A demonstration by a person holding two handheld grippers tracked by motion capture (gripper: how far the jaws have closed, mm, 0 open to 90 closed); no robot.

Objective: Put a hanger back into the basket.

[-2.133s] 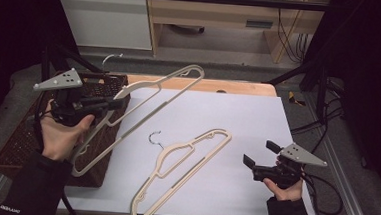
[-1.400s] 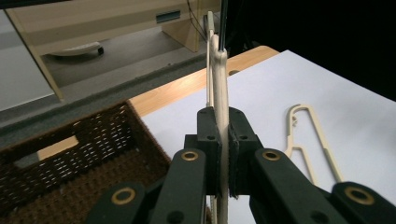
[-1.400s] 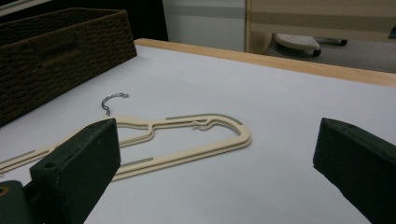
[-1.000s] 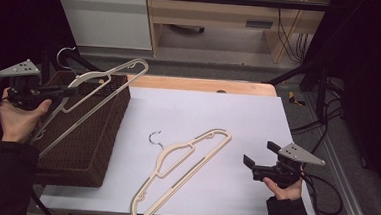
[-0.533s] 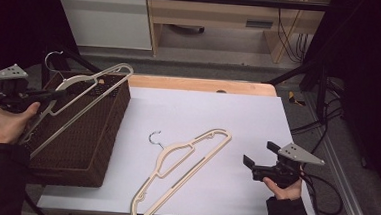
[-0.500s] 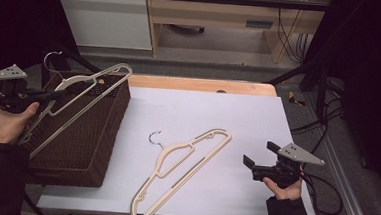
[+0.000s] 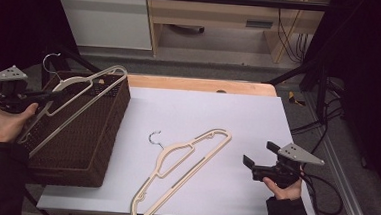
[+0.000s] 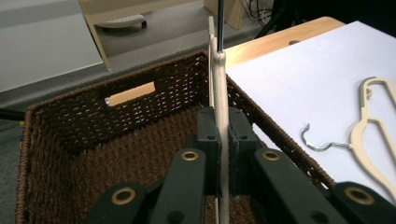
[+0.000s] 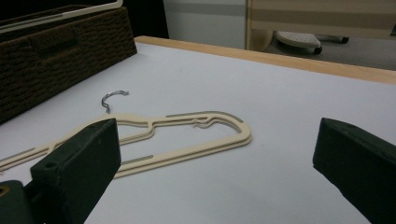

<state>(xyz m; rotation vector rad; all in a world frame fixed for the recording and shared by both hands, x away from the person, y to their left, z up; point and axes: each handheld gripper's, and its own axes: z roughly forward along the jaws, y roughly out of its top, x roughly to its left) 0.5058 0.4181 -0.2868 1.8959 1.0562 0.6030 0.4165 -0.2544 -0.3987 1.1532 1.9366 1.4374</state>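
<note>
High view: overhead, facing forward and down across the whole table [image 7: 228,110]. Left gripper view: close, looking along its jaws into the wicker basket [image 8: 60,140]. Right gripper view: low, near the tabletop. All three share the lying hanger [image 7: 185,167].

A cream hanger [image 7: 185,162] is lying flat on the white table [image 7: 228,110], slanting from the near edge towards the middle, with its metal hook [image 7: 154,137] pointing towards the dark woven basket [image 7: 117,118] that is sitting at the table's left end. A strip of bare wood [image 7: 200,84] is showing along the table's far edge. Beyond it a white cabinet [image 7: 109,17] and a pale wooden unit [image 7: 219,19] are standing on the grey floor, while dark cables [image 7: 288,28] are hanging down beside the unit and more are trailing across the floor at the right.
</note>
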